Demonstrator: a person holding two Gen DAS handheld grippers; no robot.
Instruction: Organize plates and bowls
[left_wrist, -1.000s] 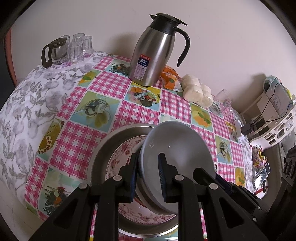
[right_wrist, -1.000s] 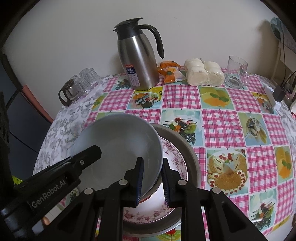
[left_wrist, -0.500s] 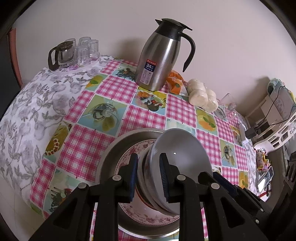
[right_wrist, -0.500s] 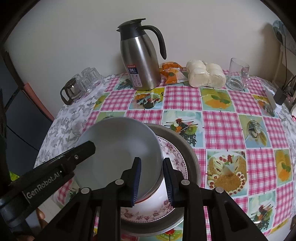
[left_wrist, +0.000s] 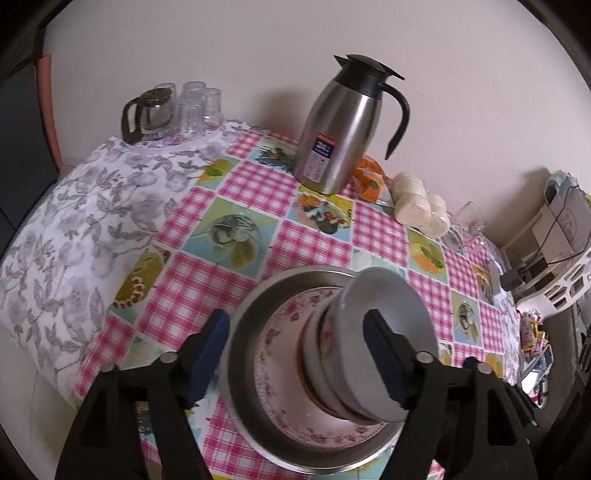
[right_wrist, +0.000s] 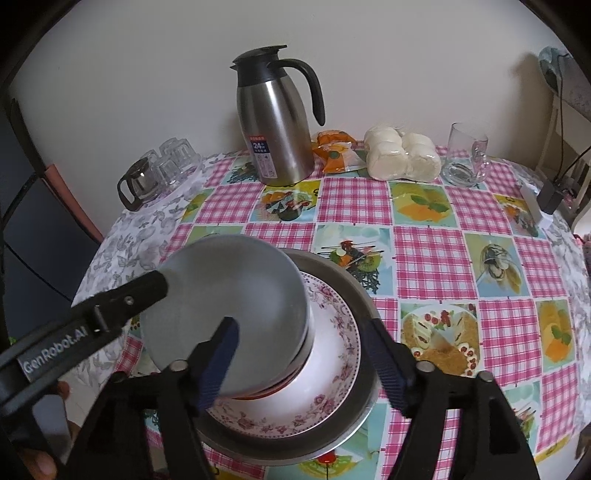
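Grey bowl (left_wrist: 384, 314) (right_wrist: 236, 295) on top of a small stack of bowls (left_wrist: 317, 354), seated in the middle of a flowered plate (left_wrist: 280, 369) (right_wrist: 332, 369). Plate inside a wide metal basin (left_wrist: 251, 321) (right_wrist: 354, 291) at the near edge of the table, on the pink checked cloth (left_wrist: 258, 192) (right_wrist: 424, 258).

Left gripper (left_wrist: 295, 354) with jaws wide apart, just opened within the last moment; one blue pad (left_wrist: 210, 354) outside the basin's left rim, the other pad (left_wrist: 384, 354) over the grey bowl's inside, neither pressing on it. Bowl rim between the jaws, free. Same gripper seen from the right wrist as a black arm (right_wrist: 85, 325) reaching in from the left.

Right gripper (right_wrist: 299, 358) likewise spread wide, also just opened; left pad (right_wrist: 218, 358) in front of the grey bowl, right pad (right_wrist: 384, 362) by the basin's right rim, no clamp on anything.

Far side: steel jug (left_wrist: 340, 129) (right_wrist: 277, 122) upright near the wall, orange packet (left_wrist: 369, 177) (right_wrist: 332, 151) and bag of white buns (left_wrist: 417, 206) (right_wrist: 402, 155) to its right, glass mug (right_wrist: 465, 155) further right. Far left: glass pot (left_wrist: 147, 114) (right_wrist: 136, 184) beside upturned glasses (left_wrist: 199, 107) (right_wrist: 173, 158) on a grey flowered cloth (left_wrist: 74, 221) (right_wrist: 129, 236).
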